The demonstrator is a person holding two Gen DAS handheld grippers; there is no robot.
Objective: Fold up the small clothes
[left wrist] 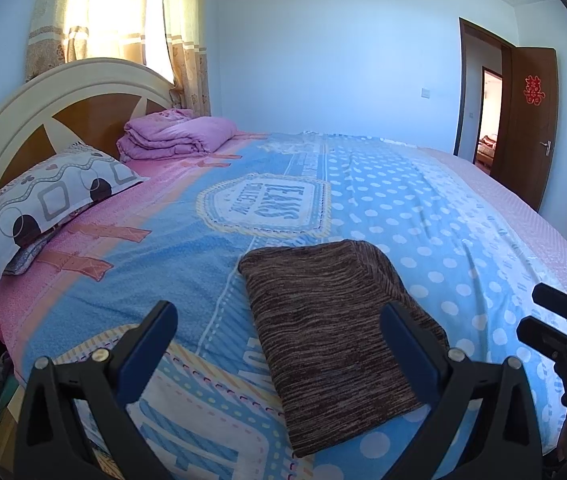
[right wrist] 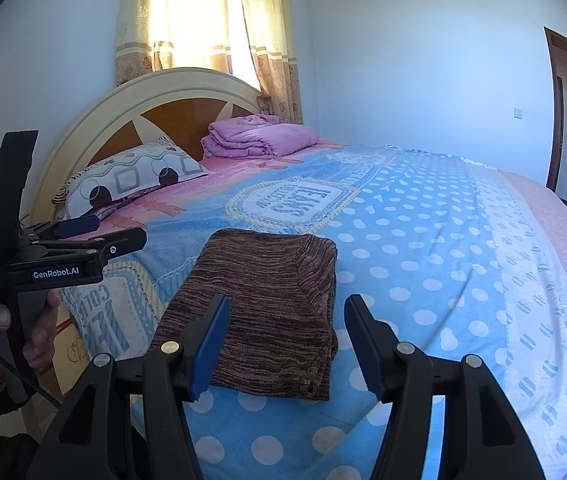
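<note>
A brown striped knit garment (left wrist: 331, 328) lies folded into a neat rectangle on the blue patterned bedspread (left wrist: 423, 220); it also shows in the right wrist view (right wrist: 271, 312). My left gripper (left wrist: 279, 328) is open and empty, held above the garment's near left part. My right gripper (right wrist: 287, 320) is open and empty, held just above the garment's near end. The left gripper also appears at the left of the right wrist view (right wrist: 119, 232), and the right gripper at the right edge of the left wrist view (left wrist: 539, 312).
A patterned pillow (left wrist: 43, 208) and a folded purple quilt (left wrist: 175, 136) lie by the headboard (left wrist: 23, 120). A curtained window is behind. An open brown door (left wrist: 527, 128) stands at the far right. The bed's near edge is below the grippers.
</note>
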